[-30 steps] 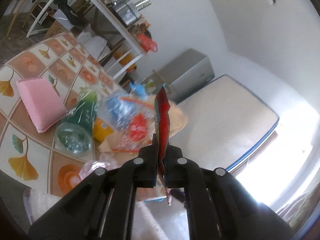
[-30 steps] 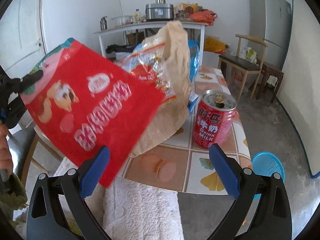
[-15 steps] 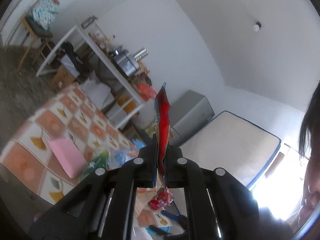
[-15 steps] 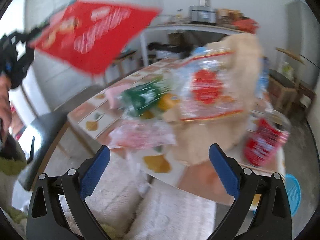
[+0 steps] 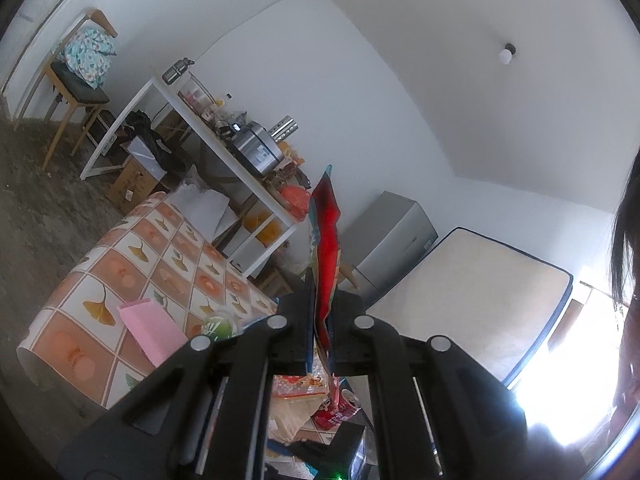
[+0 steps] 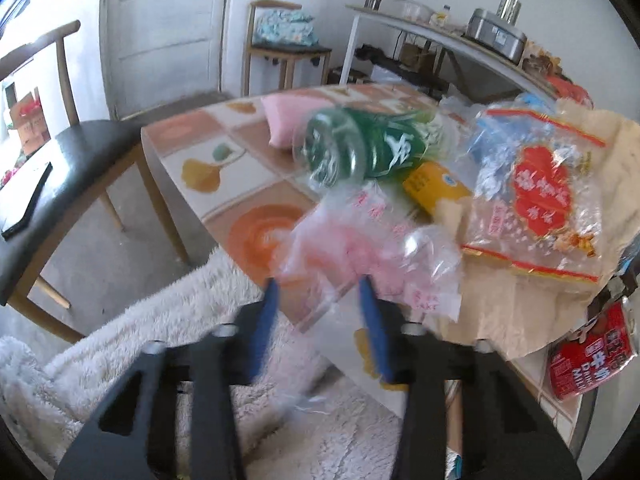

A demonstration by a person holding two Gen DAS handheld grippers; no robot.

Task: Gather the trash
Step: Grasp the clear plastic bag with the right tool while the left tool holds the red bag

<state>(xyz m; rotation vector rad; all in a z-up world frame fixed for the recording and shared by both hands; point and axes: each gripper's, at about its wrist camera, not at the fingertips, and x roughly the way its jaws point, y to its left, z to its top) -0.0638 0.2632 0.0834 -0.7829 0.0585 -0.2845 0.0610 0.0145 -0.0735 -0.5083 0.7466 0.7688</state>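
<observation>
— Two grips are going at once. Your left gripper is pinching the red snack wrapper flat between closed jaws, holding it upright above the table. Your right gripper is closing its blue pads around the clear pink-printed plastic bag at the near edge of the tiled table; the film is lying between the pads, but I cannot tell whether they are pressing on it yet.

— How is that bag going to handle?

— You are probably dealing with something nearly weightless, limp and slick. It is likely crumpling as the pads come together, so you are better off taking a bunched fold than a single layer, which may slide out.

— And what is lying beyond it?

— Just behind it, the green plastic bottle is lying on its side, light and prone to rolling. Beside that, a yellow packet and a crinkly red-and-clear snack bag are resting on brown paper. At the table's far right edge, the red milk can is looking stiffer and heavier.
</observation>
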